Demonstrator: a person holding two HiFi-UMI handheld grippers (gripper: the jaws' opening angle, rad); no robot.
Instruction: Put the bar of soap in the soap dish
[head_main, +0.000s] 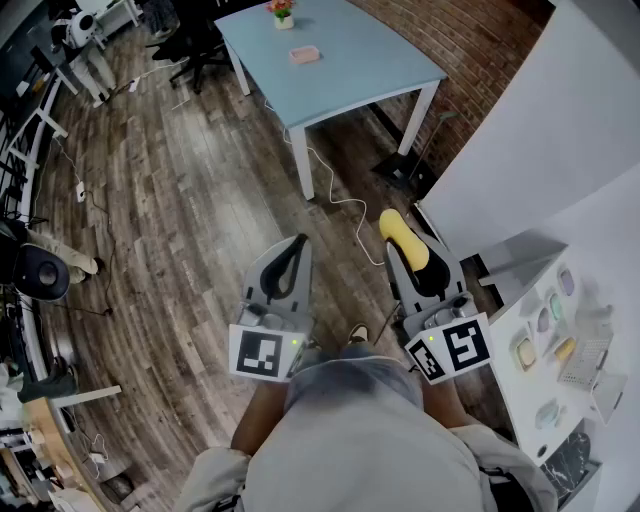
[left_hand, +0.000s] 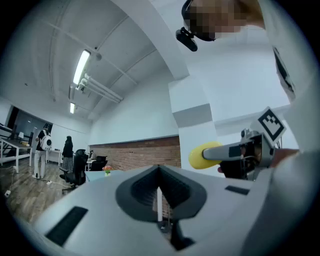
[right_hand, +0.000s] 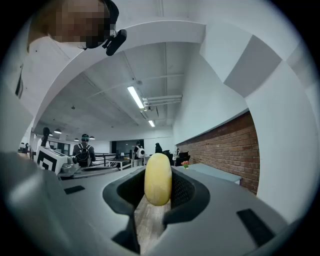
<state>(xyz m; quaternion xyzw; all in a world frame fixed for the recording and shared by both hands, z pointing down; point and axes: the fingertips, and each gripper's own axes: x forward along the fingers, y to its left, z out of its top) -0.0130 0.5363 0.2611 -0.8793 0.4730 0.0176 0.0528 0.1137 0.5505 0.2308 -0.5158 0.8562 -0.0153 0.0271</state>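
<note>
The yellow oval bar of soap (head_main: 403, 238) sits upright between the jaws of my right gripper (head_main: 406, 250), which is shut on it and held level above the wooden floor. In the right gripper view the bar of soap (right_hand: 158, 179) fills the gap of the right gripper (right_hand: 158, 192). My left gripper (head_main: 290, 262) hangs beside it, shut and holding nothing; the left gripper (left_hand: 159, 202) shows only a thin slit. A pink soap dish (head_main: 304, 54) lies on the light blue table (head_main: 350, 60), far ahead of both grippers.
A small flower pot (head_main: 283, 12) stands at the blue table's far edge. A white counter (head_main: 530, 390) at the right holds several small soaps and dishes. A white cable (head_main: 340, 200) trails over the floor. A brick wall (right_hand: 235, 150) runs along the right; people stand far off.
</note>
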